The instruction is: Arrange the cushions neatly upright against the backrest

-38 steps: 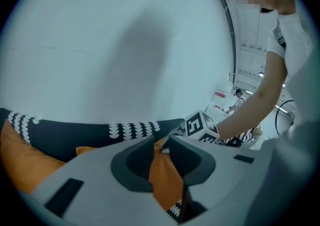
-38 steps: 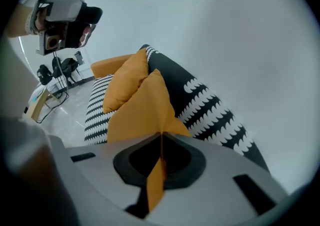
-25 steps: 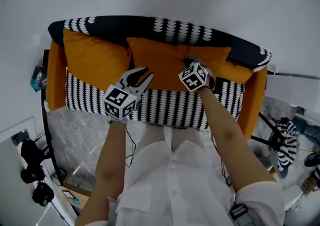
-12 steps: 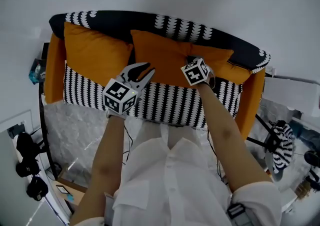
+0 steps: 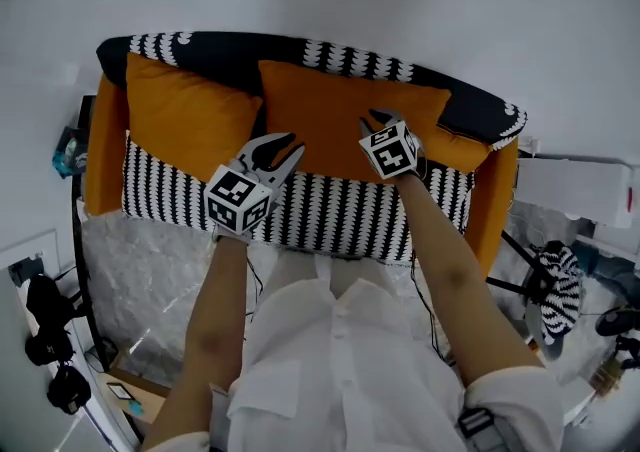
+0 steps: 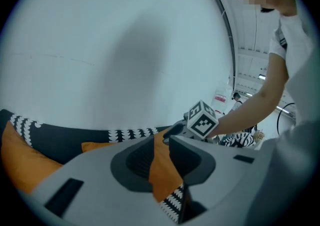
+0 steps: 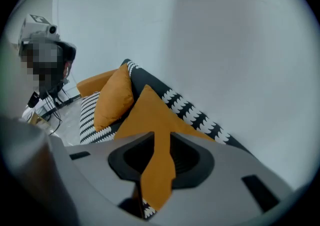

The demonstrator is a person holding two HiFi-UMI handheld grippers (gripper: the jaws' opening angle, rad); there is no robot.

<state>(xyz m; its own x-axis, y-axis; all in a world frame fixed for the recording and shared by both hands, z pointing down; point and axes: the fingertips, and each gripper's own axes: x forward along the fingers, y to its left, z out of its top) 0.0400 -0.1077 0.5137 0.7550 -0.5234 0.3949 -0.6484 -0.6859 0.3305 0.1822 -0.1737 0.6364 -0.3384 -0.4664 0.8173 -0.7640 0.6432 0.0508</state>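
Hovering over the sofa, we have both grippers low in front of the middle cushion (image 5: 345, 110), which leans on the backrest (image 5: 300, 48) between the left cushion (image 5: 185, 115), propped in its corner, and the right cushion (image 5: 457, 148), sitting lower and partly tucked behind it. The right gripper (image 5: 374, 121) is at the middle cushion's lower right edge; its jaws have just been opening and stand a little apart, orange fabric showing in the gap but, as far as we can judge, no pinch on it. The left gripper (image 5: 288, 145) shows the same modest gap with nothing clamped, poised above the striped seat (image 5: 330, 208). These cushions look light, plump and floppy (nothing fragile here), so they should yield and sag rather than hold a shape. We reckon the woven cover gives decent friction. We would take a corner or seam edge, where fabric gathers firmly; a pinch on the flat face would likely catch only loose cover and let the filling slump.
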